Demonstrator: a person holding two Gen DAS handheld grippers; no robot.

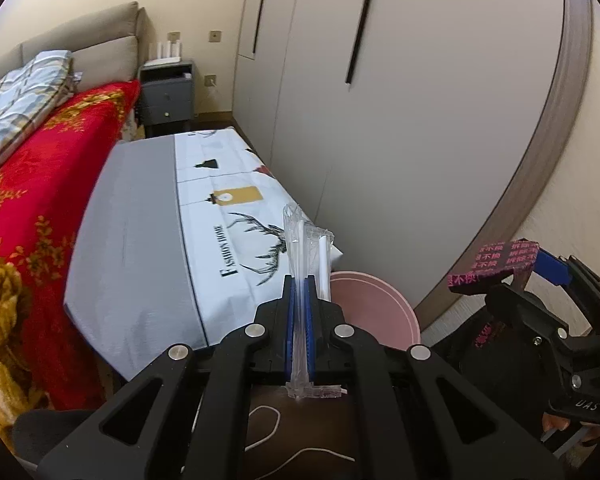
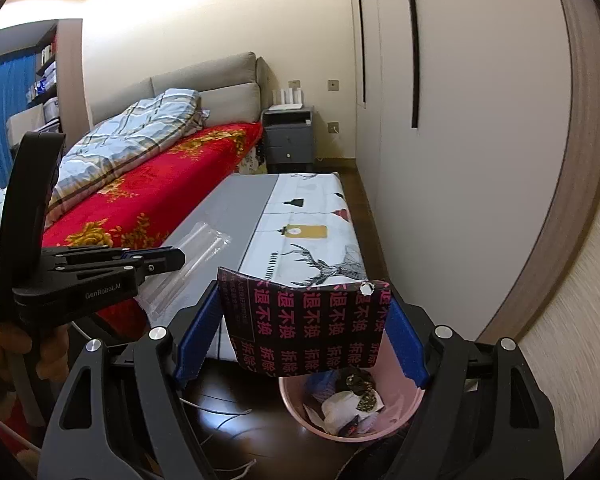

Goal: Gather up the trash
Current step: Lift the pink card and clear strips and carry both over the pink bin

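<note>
- Bedroom floor of dark wood runs between a bed with a red flowered blanket (image 2: 148, 200) and a tall pale wardrobe (image 1: 400, 120); a grey nightstand (image 2: 288, 140) stands by the far wall.
- Along the bed stands a low table under a grey and white cloth (image 1: 140, 220) printed with a deer and the words "Fashion Home".
- On the floor just past the table's near right corner sits a pink bin (image 2: 400, 404), already holding crumpled paper and dark scraps.
- The left gripper (image 1: 299, 280) has its blue-padded jaws pressed together on a clear plastic straw wrapper (image 1: 300, 248), which stands upright between them with white straws inside; its top rises above the table's near edge.
- In the right wrist view that same wrapper (image 2: 196, 256) sticks out sideways from the left gripper (image 2: 172, 258), over the grey half of the cloth.
- The right gripper (image 2: 300, 332) has its jaws set wide, pinching a black packet with pink Chinese characters (image 2: 308, 324) by its two side edges.
- That packet hangs directly above the near rim of the bin, not touching it.
- From the left wrist view the packet (image 1: 496, 260) shows at the right, held in the right gripper (image 1: 512, 276), beside and above the bin (image 1: 380, 312).
- White cord (image 1: 268, 424) lies looped on the floor below the left gripper.
</note>
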